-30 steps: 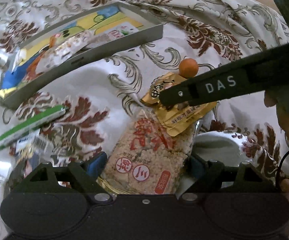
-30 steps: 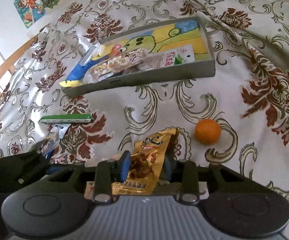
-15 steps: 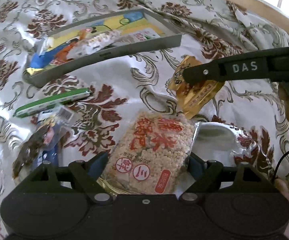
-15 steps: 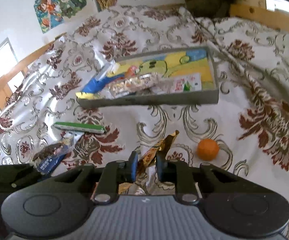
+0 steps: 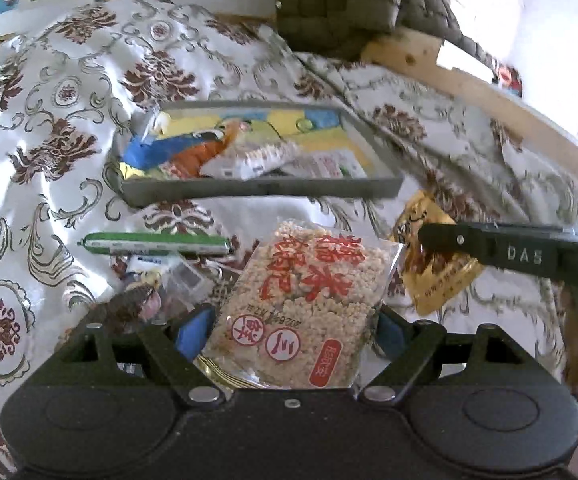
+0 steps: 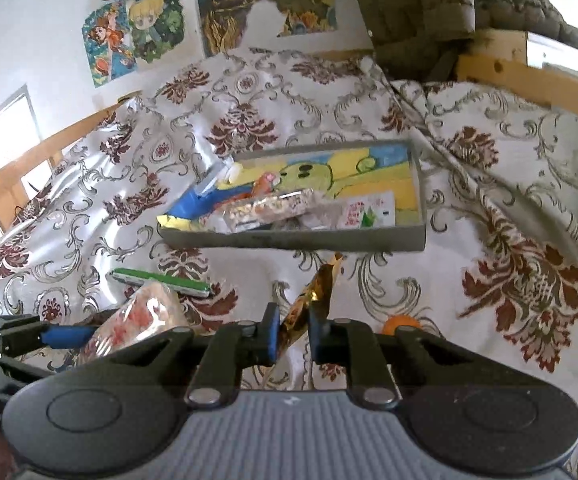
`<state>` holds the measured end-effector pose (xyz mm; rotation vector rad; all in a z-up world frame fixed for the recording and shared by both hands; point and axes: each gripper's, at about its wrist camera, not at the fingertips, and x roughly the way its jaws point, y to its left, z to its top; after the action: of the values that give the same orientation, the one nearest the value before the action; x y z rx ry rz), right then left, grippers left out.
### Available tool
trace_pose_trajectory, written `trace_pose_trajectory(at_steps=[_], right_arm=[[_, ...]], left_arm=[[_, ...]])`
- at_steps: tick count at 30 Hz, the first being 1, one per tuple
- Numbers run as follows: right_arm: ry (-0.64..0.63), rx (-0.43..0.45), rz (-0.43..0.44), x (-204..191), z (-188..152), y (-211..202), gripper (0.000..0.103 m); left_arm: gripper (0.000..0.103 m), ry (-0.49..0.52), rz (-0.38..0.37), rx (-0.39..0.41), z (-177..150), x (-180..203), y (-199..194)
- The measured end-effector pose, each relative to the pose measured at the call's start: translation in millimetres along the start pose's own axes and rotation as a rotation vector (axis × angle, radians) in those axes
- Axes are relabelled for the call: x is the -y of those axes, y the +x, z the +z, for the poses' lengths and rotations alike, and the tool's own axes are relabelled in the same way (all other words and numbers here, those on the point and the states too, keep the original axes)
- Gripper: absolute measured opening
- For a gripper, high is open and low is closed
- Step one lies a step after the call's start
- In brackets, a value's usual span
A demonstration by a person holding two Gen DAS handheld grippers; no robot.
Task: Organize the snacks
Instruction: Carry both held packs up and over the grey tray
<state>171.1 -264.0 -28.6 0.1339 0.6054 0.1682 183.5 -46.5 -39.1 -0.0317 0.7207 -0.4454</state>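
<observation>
Left claw [image 5: 289,330] spread wide, clamped on puffed-rice packet [image 5: 305,304]. Right claw [image 6: 292,336] nearly closed, pinching gold snack pouch [image 6: 309,304] edge-on. Both held above bed, near grey tray [image 6: 417,236].

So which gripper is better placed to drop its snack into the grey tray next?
Probably right: the right gripper holds the gold packet pointing at the grey tray. The left gripper holds its rice-cracker pack lower.

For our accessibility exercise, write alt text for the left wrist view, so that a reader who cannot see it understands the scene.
The left gripper holds a clear packet of puffed rice cake above a floral cloth. Beyond it a grey tray holds several snacks; to the right, the right gripper grips a gold packet. A green stick pack lies on the cloth.
</observation>
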Motion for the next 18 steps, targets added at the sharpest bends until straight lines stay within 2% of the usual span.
trace_pose_trajectory(at_steps=[4,11,18], right_arm=[[0.007,0.017,-0.001,1,2,1,0.016],[0.087,0.083,-0.012,23,15,-3,0.016],[0.139,0.150,-0.004,44,31,2,0.016]], left_arm=[[0.084,0.002,0.017,0.045,3,1,1],[0.084,-0.072,0.031,0.120,16,-10,9],[0.085,-0.078,0.032,0.189,44,-13,30]])
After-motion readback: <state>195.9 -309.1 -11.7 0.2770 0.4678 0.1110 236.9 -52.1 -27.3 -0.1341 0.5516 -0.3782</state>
